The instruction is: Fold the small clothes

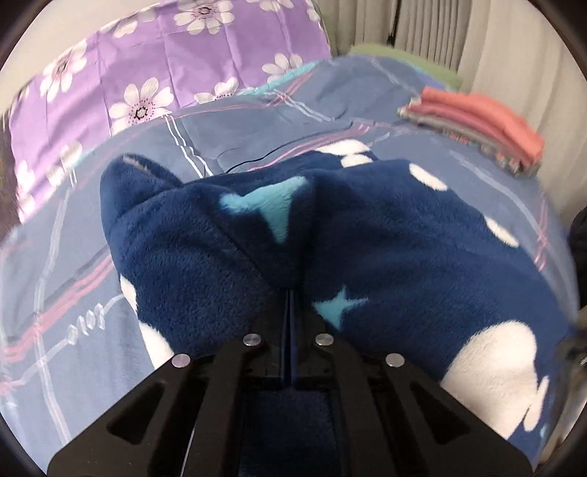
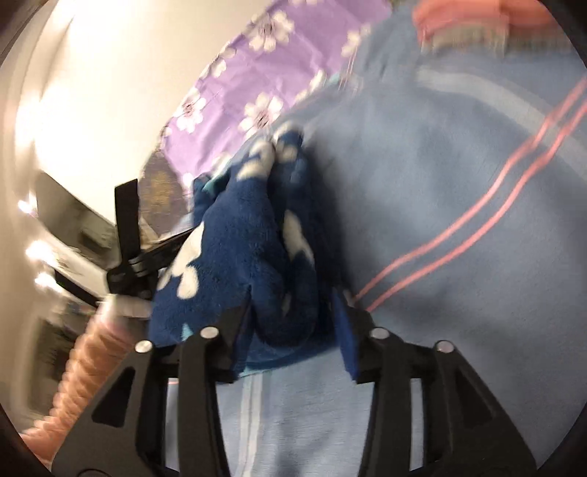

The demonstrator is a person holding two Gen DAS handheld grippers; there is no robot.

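A dark blue fleece garment [image 1: 385, 235] with white dots and light blue stars lies bunched on the blue striped bedsheet [image 1: 256, 121]. My left gripper [image 1: 291, 293] is shut on a fold of it; the fleece drapes over both fingers and hides the tips. In the right wrist view the same garment [image 2: 234, 249] hangs bunched between the fingers of my right gripper [image 2: 293, 323]. Its jaws stand apart, with fleece in the gap. The right finger's blue pad [image 2: 346, 337] sits apart from the cloth. The left gripper [image 2: 128, 264] shows at the garment's far side.
A stack of folded clothes, coral on top [image 1: 484, 121], lies at the far right of the bed, blurred in the right wrist view [image 2: 466, 22]. A purple flowered pillow [image 1: 146, 66] is at the head. Pale curtains [image 1: 477, 36] hang behind. The bedsheet [image 2: 458, 183] spreads to the right.
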